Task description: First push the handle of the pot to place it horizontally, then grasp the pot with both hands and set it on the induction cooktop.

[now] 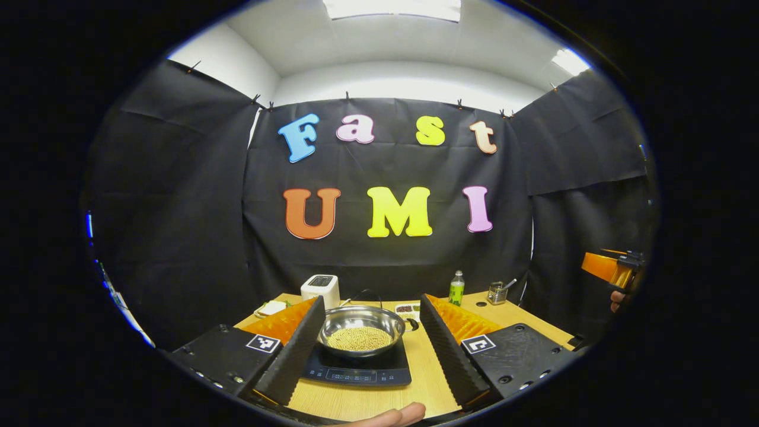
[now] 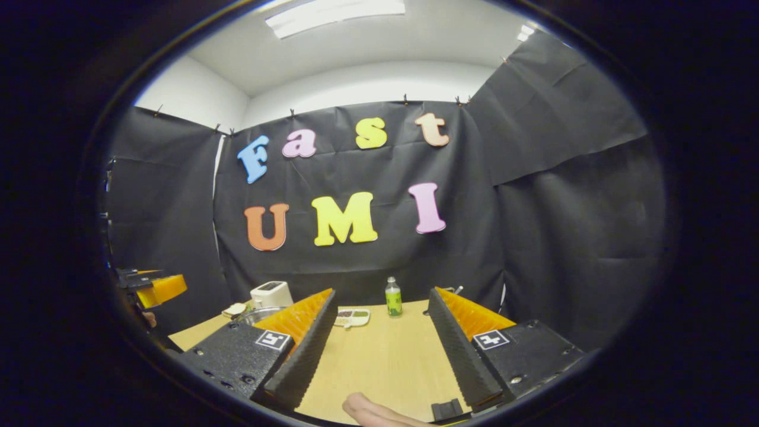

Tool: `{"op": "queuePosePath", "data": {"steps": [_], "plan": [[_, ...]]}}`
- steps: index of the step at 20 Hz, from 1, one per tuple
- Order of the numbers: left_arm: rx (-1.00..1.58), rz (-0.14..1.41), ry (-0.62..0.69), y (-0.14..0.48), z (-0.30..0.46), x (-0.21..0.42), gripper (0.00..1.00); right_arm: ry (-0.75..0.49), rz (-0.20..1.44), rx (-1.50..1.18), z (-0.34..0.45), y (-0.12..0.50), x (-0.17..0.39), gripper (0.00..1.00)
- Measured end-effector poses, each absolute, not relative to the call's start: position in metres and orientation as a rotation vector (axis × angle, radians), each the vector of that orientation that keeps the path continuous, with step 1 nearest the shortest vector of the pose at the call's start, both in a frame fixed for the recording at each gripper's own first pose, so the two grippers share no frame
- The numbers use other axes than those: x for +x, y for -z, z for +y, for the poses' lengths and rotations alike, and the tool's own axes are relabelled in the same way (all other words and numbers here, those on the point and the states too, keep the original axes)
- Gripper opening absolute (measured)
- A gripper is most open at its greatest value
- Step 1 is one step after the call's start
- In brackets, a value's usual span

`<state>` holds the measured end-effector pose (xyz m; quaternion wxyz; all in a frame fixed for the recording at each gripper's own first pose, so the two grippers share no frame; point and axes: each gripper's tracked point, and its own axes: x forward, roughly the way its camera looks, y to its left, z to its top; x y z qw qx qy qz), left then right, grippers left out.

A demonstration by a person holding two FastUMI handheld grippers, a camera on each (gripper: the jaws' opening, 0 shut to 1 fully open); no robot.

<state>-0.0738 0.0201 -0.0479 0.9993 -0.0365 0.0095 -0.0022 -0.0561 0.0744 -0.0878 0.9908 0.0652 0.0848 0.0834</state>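
On induction cooktop (image 1: 356, 369): pot (image 1: 362, 331), untouched.

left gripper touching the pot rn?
Apart. In the left gripper view the left gripper is open, its fingers drawn back with table and cooktop showing between them and the pot.

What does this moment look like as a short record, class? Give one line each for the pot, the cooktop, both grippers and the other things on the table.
pot: steel pot holding yellowish grains, sitting on the induction cooktop
pot handle: small dark handle at its right side
left gripper: open, fingers apart either side of the pot, not touching
right gripper: open over bare table
other items: white toaster, green bottle, metal utensil holder, small divided dish
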Motion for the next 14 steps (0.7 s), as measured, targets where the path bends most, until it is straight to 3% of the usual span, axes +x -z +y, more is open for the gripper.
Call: {"op": "queuePosePath", "data": {"steps": [14], "plan": [[-0.081,-0.006,0.006,0.0485,0.0167,-0.0712,0.95,-0.214,0.122,0.092,0.0834,0.0827,-0.064,0.95]]}}
